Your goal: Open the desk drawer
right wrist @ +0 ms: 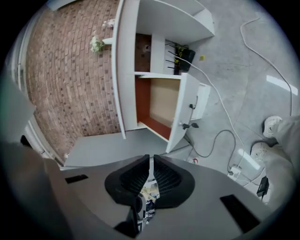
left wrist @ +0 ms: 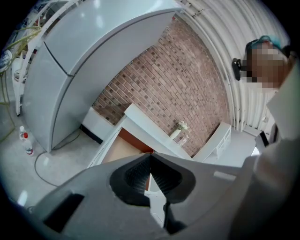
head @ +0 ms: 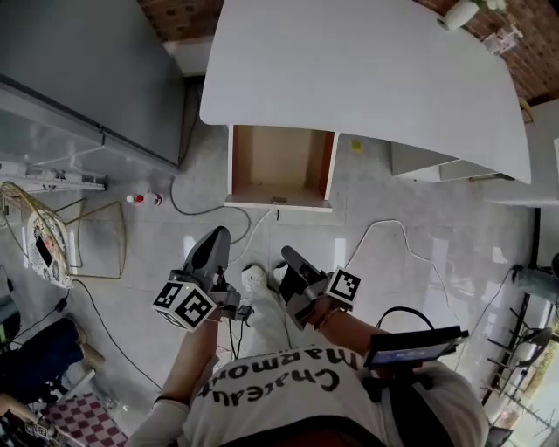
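Note:
The desk drawer (head: 279,164) stands pulled out from under the white desk top (head: 367,70); its wooden inside is empty and its white front panel (head: 279,205) faces me. Both grippers hang in the air well short of it, touching nothing. My left gripper (head: 217,234) is shut and empty, and the left gripper view shows its tips (left wrist: 150,159) meeting below the drawer (left wrist: 123,146). To its right, my right gripper (head: 288,255) is shut too, with nothing between its pads (right wrist: 151,161). The right gripper view shows the open drawer (right wrist: 164,101) and its handle (right wrist: 192,110).
A tall grey cabinet (head: 87,70) stands at the left, with small bottles (head: 144,199) at its foot. Cables (head: 384,231) trail over the tiled floor in front of the desk. A vase (head: 460,13) sits on the desk top. My shoes (head: 255,278) are below the grippers.

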`<move>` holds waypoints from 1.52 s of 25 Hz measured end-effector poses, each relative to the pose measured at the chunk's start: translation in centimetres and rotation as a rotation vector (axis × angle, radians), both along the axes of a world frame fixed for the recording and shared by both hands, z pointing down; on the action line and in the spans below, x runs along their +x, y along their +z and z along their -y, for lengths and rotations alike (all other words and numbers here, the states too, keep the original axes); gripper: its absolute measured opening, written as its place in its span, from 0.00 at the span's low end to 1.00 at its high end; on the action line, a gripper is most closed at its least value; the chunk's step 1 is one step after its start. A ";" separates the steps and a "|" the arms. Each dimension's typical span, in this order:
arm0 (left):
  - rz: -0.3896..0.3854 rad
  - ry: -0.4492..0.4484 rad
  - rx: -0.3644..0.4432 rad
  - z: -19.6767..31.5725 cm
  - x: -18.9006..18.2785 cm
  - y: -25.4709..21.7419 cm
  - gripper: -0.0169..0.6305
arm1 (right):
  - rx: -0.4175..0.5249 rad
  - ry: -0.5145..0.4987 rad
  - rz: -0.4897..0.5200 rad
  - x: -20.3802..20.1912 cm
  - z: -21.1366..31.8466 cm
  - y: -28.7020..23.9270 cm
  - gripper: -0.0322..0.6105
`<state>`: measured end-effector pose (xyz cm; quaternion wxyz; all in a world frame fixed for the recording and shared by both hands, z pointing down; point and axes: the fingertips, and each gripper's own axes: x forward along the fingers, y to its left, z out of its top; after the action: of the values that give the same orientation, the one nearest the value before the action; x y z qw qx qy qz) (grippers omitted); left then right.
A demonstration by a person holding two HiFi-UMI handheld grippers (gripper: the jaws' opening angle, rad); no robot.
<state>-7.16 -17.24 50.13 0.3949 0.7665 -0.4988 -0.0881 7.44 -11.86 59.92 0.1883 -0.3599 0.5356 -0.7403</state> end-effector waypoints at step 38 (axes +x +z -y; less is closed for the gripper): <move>0.089 0.080 0.657 -0.8 -3.5 -42.5 0.05 | 1.013 -0.180 -0.478 -1.8 7.9 -48.1 0.10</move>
<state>-10.68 -16.49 7.61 0.1077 0.8749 -0.4300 -0.1949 5.60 -19.71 11.81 0.1472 -0.3353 0.8802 -0.3018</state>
